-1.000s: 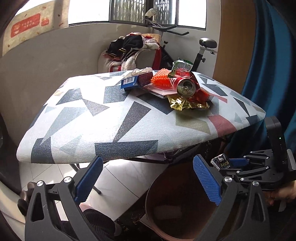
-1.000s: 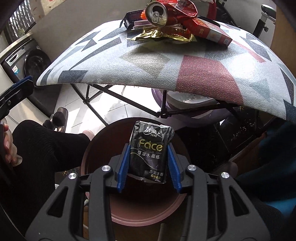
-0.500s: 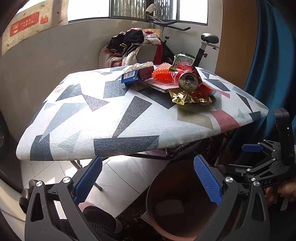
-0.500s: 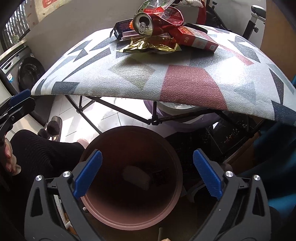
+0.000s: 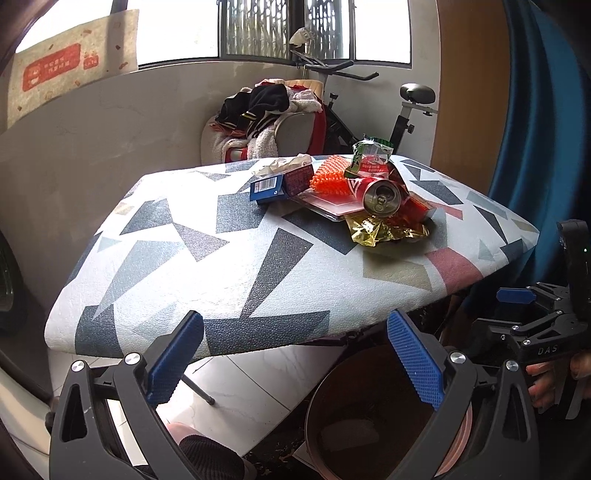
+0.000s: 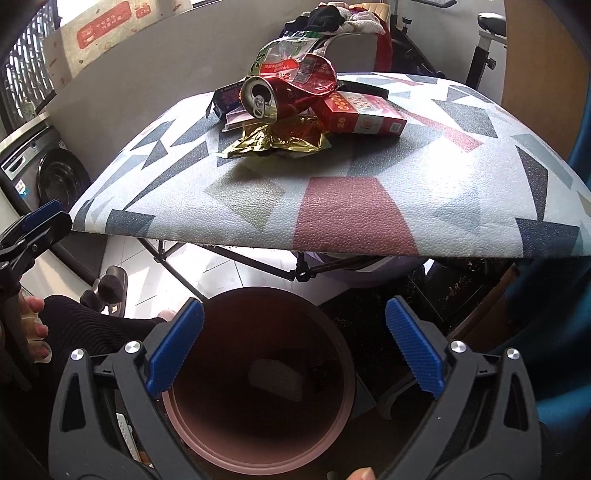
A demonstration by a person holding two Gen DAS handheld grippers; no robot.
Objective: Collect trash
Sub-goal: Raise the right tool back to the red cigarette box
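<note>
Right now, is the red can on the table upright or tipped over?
Tipped over. The red can lies on its side atop the trash pile on the table, its opened top facing both cameras.

This is a room in a home, like a utility corner: a washing machine (image 6: 55, 177) stands by the wall, an exercise bike (image 5: 373, 110) by the window (image 5: 280, 29), and clothes (image 5: 266, 107) lie on a chair.

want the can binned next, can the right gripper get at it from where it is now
Probably yes. The right gripper is open and empty above the bin, and the can lies on top of the pile with its open end facing the near table edge. Nothing stands between; it must rise over that edge first.
</note>
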